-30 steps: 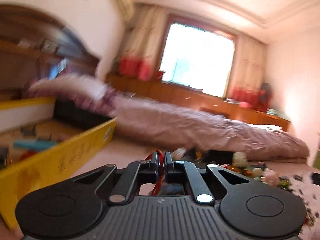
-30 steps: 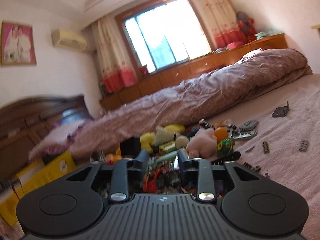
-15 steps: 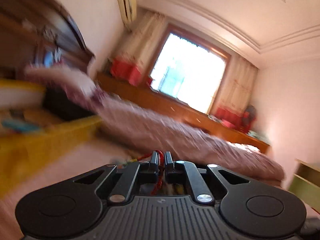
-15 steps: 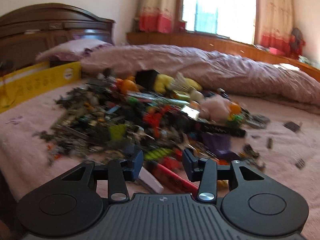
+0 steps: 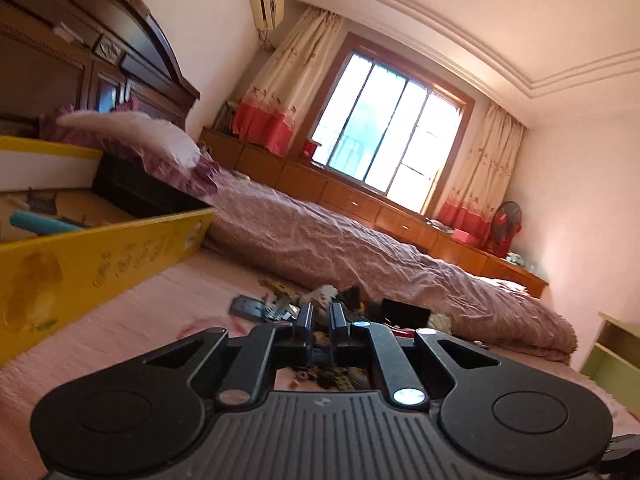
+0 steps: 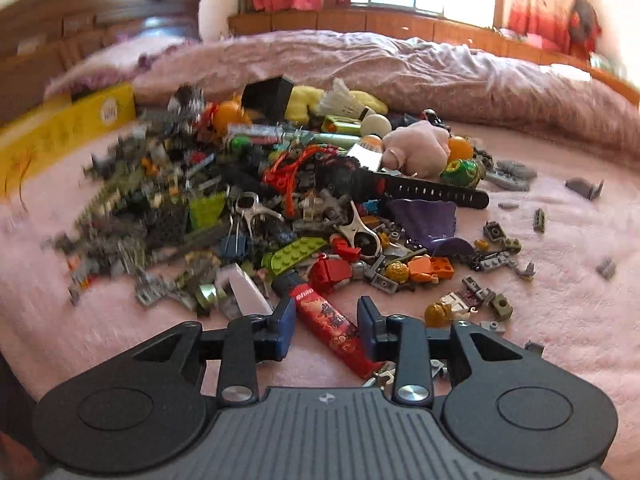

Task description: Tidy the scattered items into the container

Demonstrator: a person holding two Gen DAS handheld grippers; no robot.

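A heap of small toys and bricks (image 6: 248, 200) lies on the pink bed cover. At its near edge lies a red tube (image 6: 332, 328), slanting between the blue pads of my right gripper (image 6: 326, 314). The jaws are closing, with a gap still showing beside the tube. The yellow cardboard box (image 6: 68, 128) stands at the far left. In the left wrist view the same box (image 5: 100, 256) is close on the left, with a teal stick (image 5: 40, 224) and a black case (image 5: 140, 192) inside. My left gripper (image 5: 321, 314) is shut and holds nothing I can see, low over the heap's edge (image 5: 246, 306).
A black watch (image 6: 404, 190), a pink plush (image 6: 416, 148) and a shuttlecock (image 6: 344, 104) top the heap. Loose grey bricks (image 6: 584, 188) dot the cover to the right. A rumpled mauve quilt (image 5: 360, 252) runs behind, with a wooden headboard (image 5: 100, 60) beyond the box.
The right gripper tipped down and came in low to the heap's near edge; its jaws narrowed around the red tube. The left view rolled, and the red cord at its fingertips is gone.
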